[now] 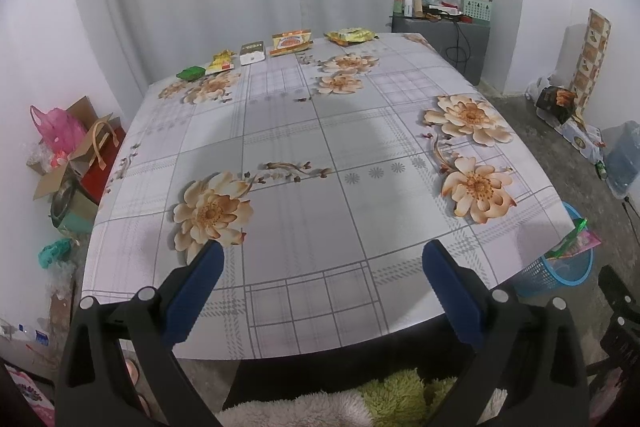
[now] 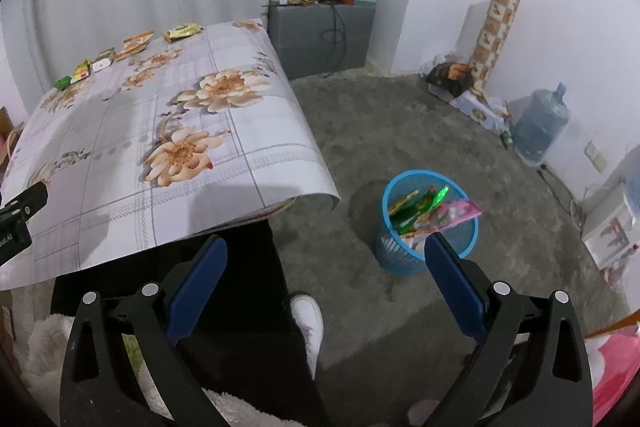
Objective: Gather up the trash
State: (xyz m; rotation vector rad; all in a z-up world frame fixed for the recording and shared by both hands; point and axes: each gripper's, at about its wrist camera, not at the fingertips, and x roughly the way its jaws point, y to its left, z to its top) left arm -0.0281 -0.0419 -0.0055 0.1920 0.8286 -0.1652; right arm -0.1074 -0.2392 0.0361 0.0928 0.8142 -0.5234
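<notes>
Both grippers are empty, their blue-padded jaws spread wide. The left gripper (image 1: 322, 281) hovers over the near edge of the table (image 1: 304, 227), which is covered with a grey-checked cloth printed with large peach flowers. The trash still to be collected lies in a loose row along the table's far edge, the row running from the far left corner towards the right: a small green packet (image 1: 191, 73) at the left end, then a yellow wrapper (image 1: 221, 63), a white box (image 1: 252, 53) with its long side roughly parallel to the far edge, an orange-and-white packet (image 1: 291, 42) lying flat with its long axis along the same edge, and a yellow-green bag (image 1: 351, 35) at the right end. The right gripper (image 2: 325, 273) is held off the table's right side, above the grey floor (image 2: 400, 123), pointing down towards a blue mesh basket (image 2: 400, 259) that stands on the floor near the table's near right corner. Several wrappers (image 2: 430, 213) already stick out of the basket, green, red and pink ones, their long axes tilted up and to the right over the rim; how many there are is hard to tell. A white shoe (image 2: 306, 319) shows on the floor between the right gripper's jaws.
</notes>
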